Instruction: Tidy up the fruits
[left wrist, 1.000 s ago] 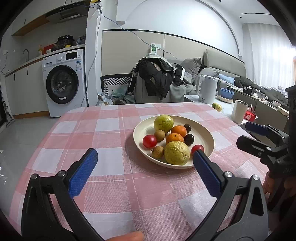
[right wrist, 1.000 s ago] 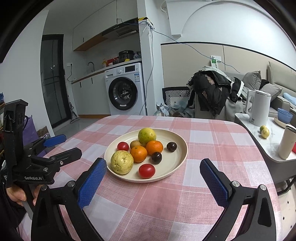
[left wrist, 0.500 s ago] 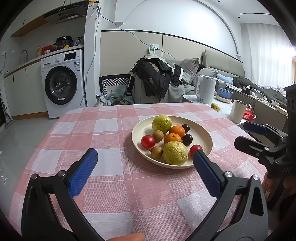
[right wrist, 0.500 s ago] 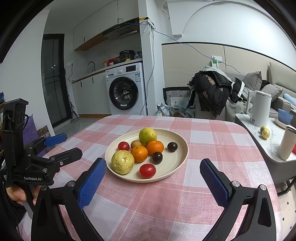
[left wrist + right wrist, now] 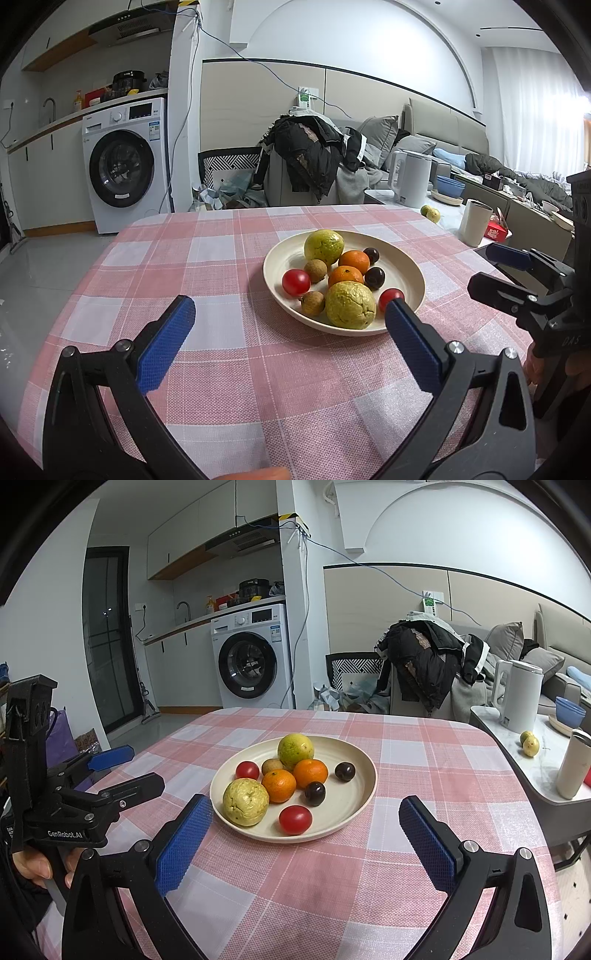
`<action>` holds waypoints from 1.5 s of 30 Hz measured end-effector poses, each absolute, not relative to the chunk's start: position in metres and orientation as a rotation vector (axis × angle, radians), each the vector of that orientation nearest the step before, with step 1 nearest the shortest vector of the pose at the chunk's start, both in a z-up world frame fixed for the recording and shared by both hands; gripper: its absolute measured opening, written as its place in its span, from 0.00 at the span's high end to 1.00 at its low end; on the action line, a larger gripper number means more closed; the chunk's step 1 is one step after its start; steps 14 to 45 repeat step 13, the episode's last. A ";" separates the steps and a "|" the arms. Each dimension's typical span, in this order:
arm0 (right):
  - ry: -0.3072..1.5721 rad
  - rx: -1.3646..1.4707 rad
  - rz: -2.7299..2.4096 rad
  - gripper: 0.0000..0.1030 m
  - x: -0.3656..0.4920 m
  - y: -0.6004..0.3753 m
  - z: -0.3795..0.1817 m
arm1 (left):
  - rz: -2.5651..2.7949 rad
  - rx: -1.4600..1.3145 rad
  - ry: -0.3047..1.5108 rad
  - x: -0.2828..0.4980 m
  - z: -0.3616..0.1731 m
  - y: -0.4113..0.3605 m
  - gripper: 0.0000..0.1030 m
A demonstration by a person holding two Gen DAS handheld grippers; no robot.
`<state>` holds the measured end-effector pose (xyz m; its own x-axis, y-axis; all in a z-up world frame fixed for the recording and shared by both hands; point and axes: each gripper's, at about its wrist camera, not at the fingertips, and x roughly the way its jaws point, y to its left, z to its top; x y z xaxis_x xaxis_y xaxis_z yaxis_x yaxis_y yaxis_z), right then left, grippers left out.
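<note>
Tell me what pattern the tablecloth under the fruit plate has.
The tablecloth is pink-and-white checked, clearest in the right wrist view.

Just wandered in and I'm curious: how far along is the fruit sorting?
Barely started. Nothing looks sorted: all the fruit sits mixed on the round cream plate, including the bumpy yellow-green guava. Nothing is in hand; the left claw and right claw are open and empty, short of the plate. All picking remains.

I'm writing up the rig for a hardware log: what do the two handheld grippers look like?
Both look alike. The left gripper and right gripper have black plastic frames forking into two long arms, with silver screws at the joints and blue, finely textured pads on the fingers. The left one's body carries white "GenRobot.AI" lettering. No cables or sleeves show.
</note>
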<state>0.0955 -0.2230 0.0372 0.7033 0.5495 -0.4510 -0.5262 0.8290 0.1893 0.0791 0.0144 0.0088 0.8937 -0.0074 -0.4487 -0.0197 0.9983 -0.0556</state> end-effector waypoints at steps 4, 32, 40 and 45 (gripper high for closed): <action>0.517 0.048 0.598 0.00 0.095 -0.223 0.037 | 0.008 -0.062 0.466 0.079 0.009 0.014 0.01; 0.517 0.047 0.598 0.00 0.095 -0.223 0.037 | 0.013 -0.066 0.465 0.079 0.009 0.013 0.01; 0.517 0.047 0.598 0.00 0.095 -0.223 0.037 | 0.013 -0.066 0.465 0.079 0.009 0.013 0.01; 0.517 0.047 0.598 0.00 0.095 -0.223 0.037 | 0.013 -0.066 0.465 0.079 0.009 0.013 0.01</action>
